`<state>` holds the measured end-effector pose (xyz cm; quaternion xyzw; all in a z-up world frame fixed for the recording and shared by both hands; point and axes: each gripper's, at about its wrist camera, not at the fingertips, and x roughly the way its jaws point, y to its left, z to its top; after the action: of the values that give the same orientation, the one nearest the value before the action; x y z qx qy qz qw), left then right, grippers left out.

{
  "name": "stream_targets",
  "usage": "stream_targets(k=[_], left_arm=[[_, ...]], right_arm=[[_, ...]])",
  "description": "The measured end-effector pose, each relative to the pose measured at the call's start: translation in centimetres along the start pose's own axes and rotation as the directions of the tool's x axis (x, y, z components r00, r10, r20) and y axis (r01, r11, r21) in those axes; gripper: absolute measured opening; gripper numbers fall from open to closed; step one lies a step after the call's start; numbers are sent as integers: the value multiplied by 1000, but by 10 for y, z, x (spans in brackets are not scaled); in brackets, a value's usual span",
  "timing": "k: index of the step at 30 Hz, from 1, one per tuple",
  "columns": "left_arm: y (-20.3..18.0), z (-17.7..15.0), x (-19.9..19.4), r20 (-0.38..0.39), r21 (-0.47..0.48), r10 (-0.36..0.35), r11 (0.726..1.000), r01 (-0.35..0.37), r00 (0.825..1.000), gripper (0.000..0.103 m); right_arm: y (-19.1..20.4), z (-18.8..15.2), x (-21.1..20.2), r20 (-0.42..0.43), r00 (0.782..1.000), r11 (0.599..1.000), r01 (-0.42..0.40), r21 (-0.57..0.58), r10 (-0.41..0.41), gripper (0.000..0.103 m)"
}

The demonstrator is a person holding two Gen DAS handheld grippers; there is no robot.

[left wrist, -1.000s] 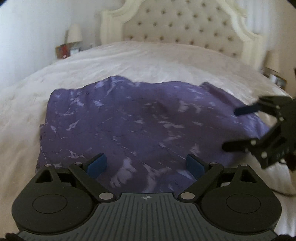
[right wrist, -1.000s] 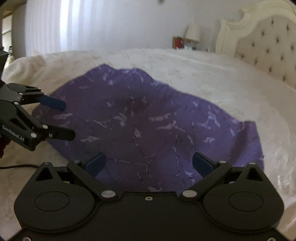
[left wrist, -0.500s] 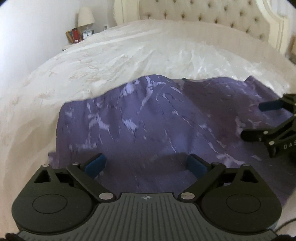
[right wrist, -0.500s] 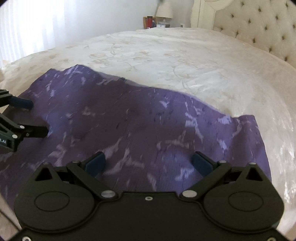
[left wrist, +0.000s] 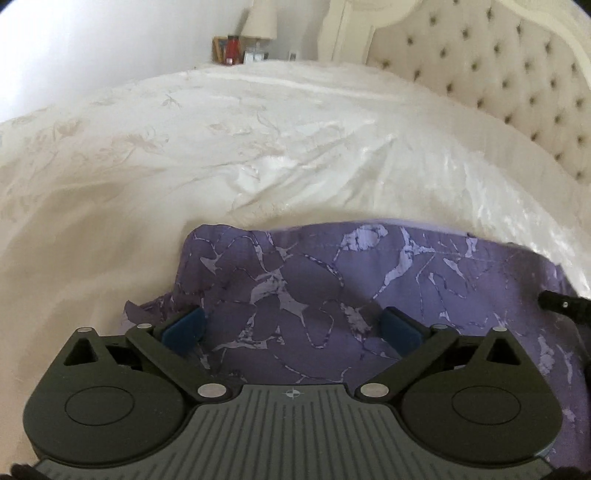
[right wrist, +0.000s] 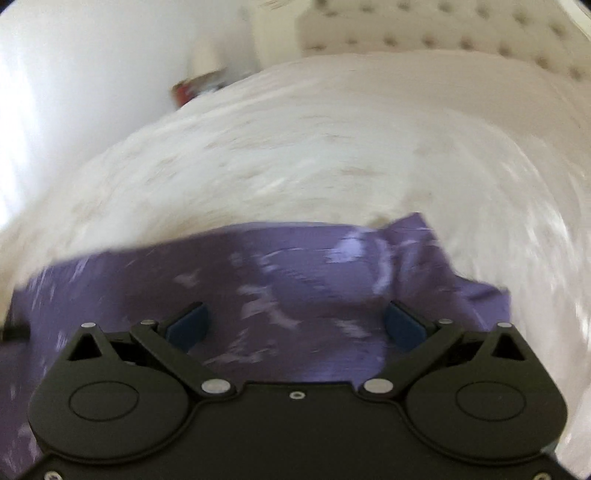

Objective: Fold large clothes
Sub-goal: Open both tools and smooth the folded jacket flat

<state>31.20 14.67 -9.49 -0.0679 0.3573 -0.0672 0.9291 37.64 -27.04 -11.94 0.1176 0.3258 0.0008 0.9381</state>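
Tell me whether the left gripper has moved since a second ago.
Yes. The left gripper has swung left: the lamp, then at the far left of its view, now sits near the top centre, and the headboard has slid right. Its jaws have just been opening, nothing between them.

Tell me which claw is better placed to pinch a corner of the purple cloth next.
Probably the left claw: open, with the purple cloth's rumpled corner close beside its blue pad. The right claw, also open, hangs over mid-cloth, its view blurred.

Beyond purple marbled cloth (left wrist: 369, 288): white embroidered bedspread (left wrist: 258, 147) lies bare and open.
Far end: cream tufted headboard (left wrist: 498, 74) blocks.
Far corner: lamp-topped nightstand (left wrist: 255, 37).
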Motion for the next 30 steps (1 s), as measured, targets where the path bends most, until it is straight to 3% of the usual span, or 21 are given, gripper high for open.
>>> stream_targets(k=[7, 14, 21, 26, 30], left_arm=[[8, -13, 1, 98, -72, -24, 997, 31, 995, 103], [13, -16, -1, 126, -99, -46, 993, 58, 991, 103], [2, -6, 1, 52, -37, -11, 999, 13, 999, 103], [-8, -6, -20, 5, 37, 34, 999, -34, 999, 102], [3, -25, -54, 2, -14, 20, 1000, -20, 1000, 102]], right_arm=[[-3, -12, -4, 56, 997, 998, 46, 47, -49, 101], [-4, -12, -2, 67, 996, 997, 63, 49, -66, 101], [-1, -13, 1, 59, 996, 997, 66, 35, -68, 101], [-4, -11, 1, 46, 998, 998, 41, 40, -42, 102], [-6, -6, -1, 4, 1000, 1000, 8, 29, -9, 103]])
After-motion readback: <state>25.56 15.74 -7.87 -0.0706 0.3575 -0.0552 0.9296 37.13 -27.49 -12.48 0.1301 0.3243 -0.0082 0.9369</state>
